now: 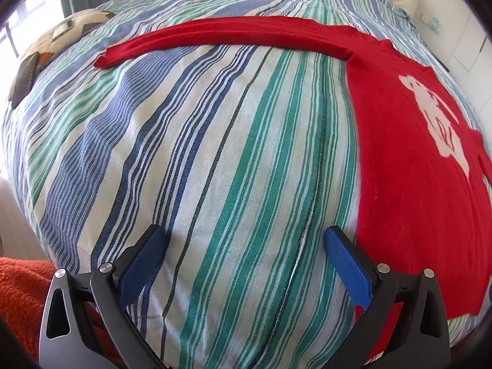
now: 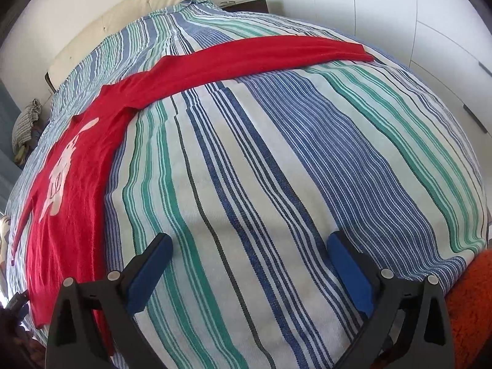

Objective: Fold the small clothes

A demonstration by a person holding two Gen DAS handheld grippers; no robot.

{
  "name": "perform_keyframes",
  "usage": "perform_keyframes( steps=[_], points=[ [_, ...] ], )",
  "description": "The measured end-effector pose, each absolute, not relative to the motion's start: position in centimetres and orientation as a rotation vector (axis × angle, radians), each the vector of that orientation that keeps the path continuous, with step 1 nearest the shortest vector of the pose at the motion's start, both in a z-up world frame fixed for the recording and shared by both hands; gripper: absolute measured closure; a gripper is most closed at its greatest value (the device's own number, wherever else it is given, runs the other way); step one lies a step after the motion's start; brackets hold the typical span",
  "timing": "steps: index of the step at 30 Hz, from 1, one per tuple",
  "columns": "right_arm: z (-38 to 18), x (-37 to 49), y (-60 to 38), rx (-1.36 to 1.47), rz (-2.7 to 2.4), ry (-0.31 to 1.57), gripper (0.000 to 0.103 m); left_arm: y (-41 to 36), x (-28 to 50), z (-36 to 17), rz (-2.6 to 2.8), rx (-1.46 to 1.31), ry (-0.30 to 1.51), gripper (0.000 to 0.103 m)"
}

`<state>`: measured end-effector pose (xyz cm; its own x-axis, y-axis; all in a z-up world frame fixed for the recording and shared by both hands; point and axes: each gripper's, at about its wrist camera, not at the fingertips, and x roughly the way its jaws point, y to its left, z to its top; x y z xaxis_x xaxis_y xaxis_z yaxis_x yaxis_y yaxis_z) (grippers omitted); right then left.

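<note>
Red long-sleeved shirt [image 1: 412,166] with white print, cut off at frame edges, lies flat on striped bedspread [image 1: 215,153] between 2 released tools: left tool [image 1: 246,240], right tool [image 2: 249,246].

Left gripper [image 1: 244,235] sits at bottom centre of its frame, jaws spread wide, nothing between them. Blue-padded fingers [image 1: 141,269] angle outward on black linkages, tips pointing up-frame. Right gripper [image 2: 249,241] same pose at bottom centre of its frame: jaws wide apart, holding nothing, blue fingers [image 2: 350,276] splayed on black arms. Both hover, touching nothing.
</note>
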<state>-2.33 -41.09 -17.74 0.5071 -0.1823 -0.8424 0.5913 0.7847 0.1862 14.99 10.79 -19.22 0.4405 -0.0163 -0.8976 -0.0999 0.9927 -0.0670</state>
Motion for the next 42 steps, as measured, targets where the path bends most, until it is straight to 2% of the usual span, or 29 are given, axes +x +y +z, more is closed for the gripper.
perform_keyframes(
  steps=[7, 12, 16, 19, 21, 27, 28, 29, 30, 31, 32, 34, 37, 42],
  points=[
    [-16.6, -2.9, -41.4, 0.562, -0.471, 0.903, 0.003, 11.6, 14.9, -18.0, 0.029, -0.199, 1.088, 0.001],
    [-12.9, -4.0, -45.8, 0.844, -0.29, 0.645, 0.003, 12.3, 14.4, -16.3, 0.027, -0.257, 0.989, 0.001],
    [-11.7, -2.8, -53.8, 0.981, -0.324, 0.519, 0.004, 12.6, 14.5, -16.5, 0.047, -0.27, 0.989, 0.001],
    [-13.4, -2.0, -59.8, 1.091, -0.431, 0.522, 0.012, 13.0, 14.6, -16.8, 0.06, -0.281, 1.001, 0.001],
    [-15.5, -1.4, -62.5, 1.202, -0.457, 0.54, 0.024, 13.1, 14.7, -17.0, 0.07, -0.291, 1.013, 0.001],
    [-17.5, 1.6, -65.3, 1.279, -0.477, 0.519, 0.027, 13.0, 15.0, -17.9, 0.092, -0.28, 1.044, 0.001],
    [-17.8, 2.0, -65.5, 1.284, -0.49, 0.521, 0.029, 12.8, 15.0, -18.0, 0.095, -0.268, 1.045, 0.001],
    [-17.9, 2.4, -65.7, 1.278, -0.509, 0.529, 0.041, 12.7, 15.1, -18.1, 0.098, -0.258, 1.047, 0.001],
    [-18.1, 2.8, -66.0, 1.268, -0.531, 0.548, 0.068, 12.6, 15.1, -18.3, 0.101, -0.249, 1.049, 0.001],
    [-18.4, 3.2, -66.3, 1.264, -0.549, 0.579, 0.085, 12.5, 15.1, -18.4, 0.105, -0.244, 1.051, 0.001],
    [-18.5, 3.4, -66.6, 1.262, -0.561, 0.603, 0.095, 12.5, 15.0, -18.4, 0.107, -0.239, 1.051, 0.001],
    [-16.2, 4.0, -66.3, 1.161, -0.589, 0.589, 0.095, 12.5, 14.9, -18.3, 0.106, -0.238, 1.048, 0.001],
    [-9.4, 7.8, -63.3, 0.882, -0.489, 0.588, 0.095, 12.8, 14.9, -18.2, 0.096, -0.257, 1.048, 0.001],
    [1.3, 16.9, -52.4, 0.614, -0.138, 0.569, 0.095, 13.3, 15.2, -18.0, 0.077, -0.305, 1.048, 0.001]
  ],
)
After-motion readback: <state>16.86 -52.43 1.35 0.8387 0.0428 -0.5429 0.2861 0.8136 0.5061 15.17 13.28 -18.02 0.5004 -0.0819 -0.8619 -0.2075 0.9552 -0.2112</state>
